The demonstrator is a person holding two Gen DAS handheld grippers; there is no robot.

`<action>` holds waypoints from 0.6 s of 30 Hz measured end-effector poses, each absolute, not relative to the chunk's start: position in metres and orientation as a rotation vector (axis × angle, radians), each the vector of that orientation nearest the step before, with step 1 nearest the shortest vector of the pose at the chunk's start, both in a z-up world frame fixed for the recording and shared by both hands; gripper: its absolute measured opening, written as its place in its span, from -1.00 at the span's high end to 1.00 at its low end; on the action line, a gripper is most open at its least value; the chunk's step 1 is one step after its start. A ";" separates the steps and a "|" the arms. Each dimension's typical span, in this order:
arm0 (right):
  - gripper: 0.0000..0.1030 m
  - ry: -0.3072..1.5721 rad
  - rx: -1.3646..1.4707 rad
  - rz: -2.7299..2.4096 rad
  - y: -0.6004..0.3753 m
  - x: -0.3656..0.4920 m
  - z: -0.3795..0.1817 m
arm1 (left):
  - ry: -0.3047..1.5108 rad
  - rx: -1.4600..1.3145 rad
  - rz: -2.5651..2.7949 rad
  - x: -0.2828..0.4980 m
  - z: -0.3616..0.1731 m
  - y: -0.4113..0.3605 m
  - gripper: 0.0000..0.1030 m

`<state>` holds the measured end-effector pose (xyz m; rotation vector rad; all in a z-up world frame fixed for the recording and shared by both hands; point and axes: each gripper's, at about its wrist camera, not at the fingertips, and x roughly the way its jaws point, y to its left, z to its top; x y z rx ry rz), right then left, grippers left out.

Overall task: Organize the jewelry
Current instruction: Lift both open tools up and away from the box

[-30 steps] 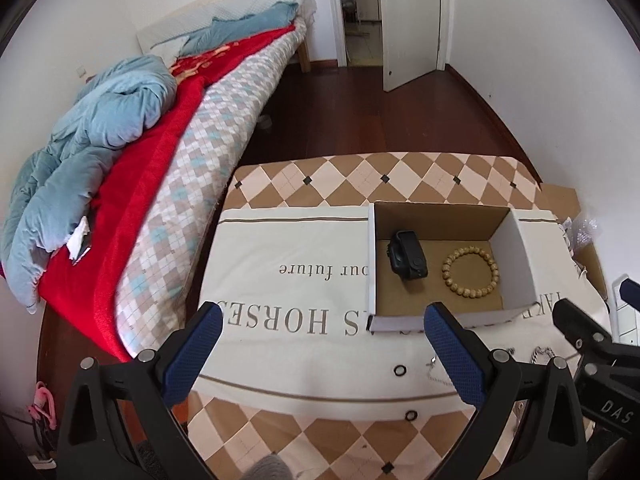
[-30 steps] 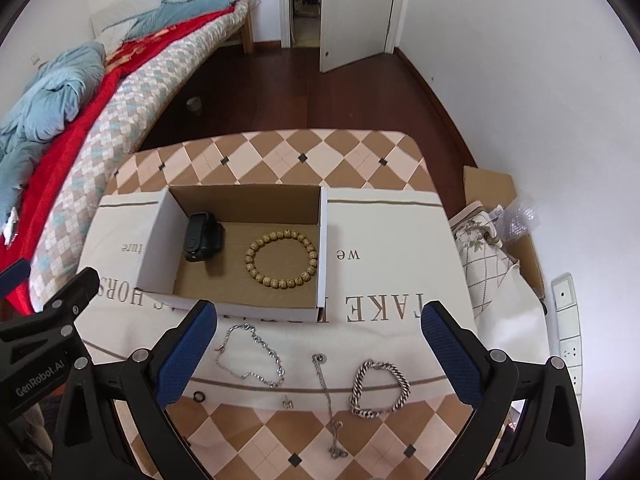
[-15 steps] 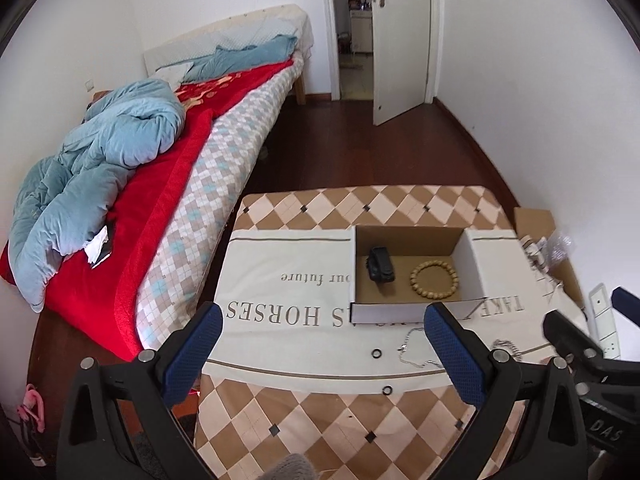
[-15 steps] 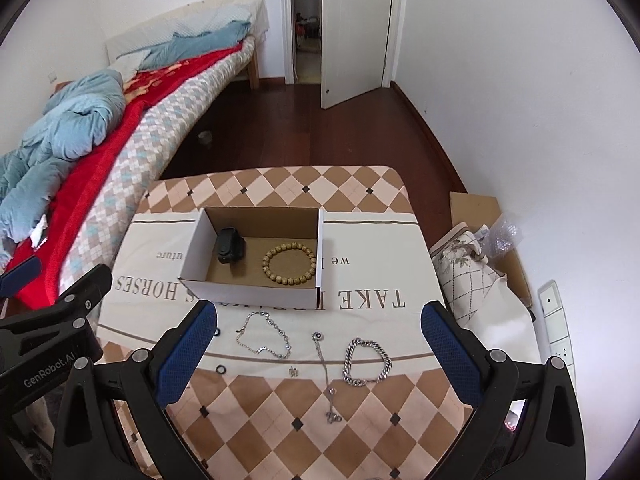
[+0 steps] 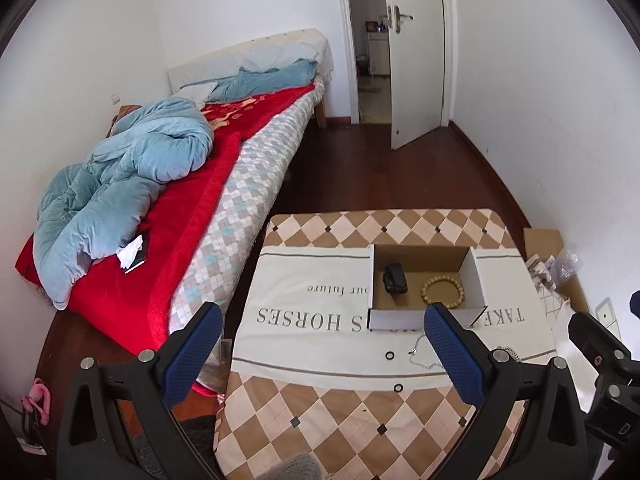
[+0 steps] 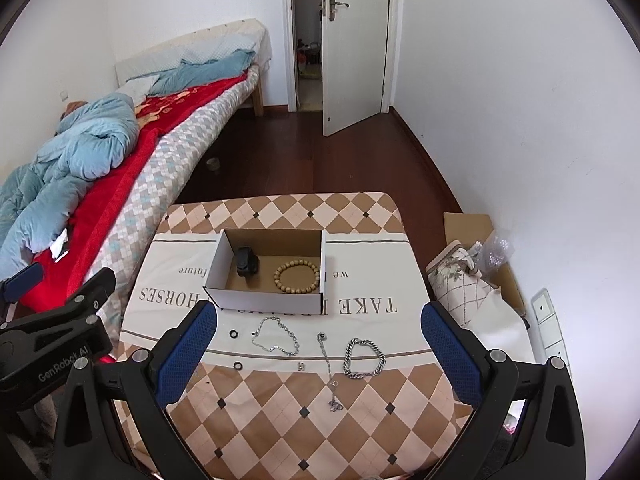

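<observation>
currently both tools wide and empty: left tool [image 5: 320,354], right tool [image 6: 319,354] | loose on bench [image 6: 280,432] lower centre, before box [image 6: 264,300]: thin chain [image 6: 276,338], pendant necklace [image 6: 330,368], curb bracelet [image 6: 364,358], two rings [image 6: 233,334] | chains likely light, limp, slippery; pinch bunched links | bead bracelet [image 6: 297,277] in box

Bright, even daylight, sharp focus, soft shadows, strong fisheye bending at edges.

left gripper [image 5: 324,340]: lower frame of its own view, jaws spread wide, nothing between blue pads [image 5: 452,354] | right gripper [image 6: 320,342]: lower frame of its own view, jaws spread wide, empty
</observation>
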<state>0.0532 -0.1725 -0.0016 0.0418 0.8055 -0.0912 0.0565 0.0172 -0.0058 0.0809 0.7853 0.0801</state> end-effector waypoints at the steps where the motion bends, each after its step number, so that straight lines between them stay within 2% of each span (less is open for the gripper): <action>1: -1.00 0.794 0.053 -0.082 -0.174 0.050 -0.001 | 0.776 0.085 0.086 0.056 -0.007 0.019 -1.00; 9: -1.00 0.896 0.110 -0.152 -0.202 0.057 -0.059 | 0.821 0.097 0.135 0.069 -0.048 0.030 -1.00; 14: -0.53 1.010 0.195 -0.187 -0.232 0.063 -0.117 | 0.931 0.149 0.162 0.083 -0.097 0.029 -1.00; 18: -0.44 1.098 0.264 -0.194 -0.252 0.063 -0.164 | 1.006 0.176 0.153 0.091 -0.131 0.026 -1.00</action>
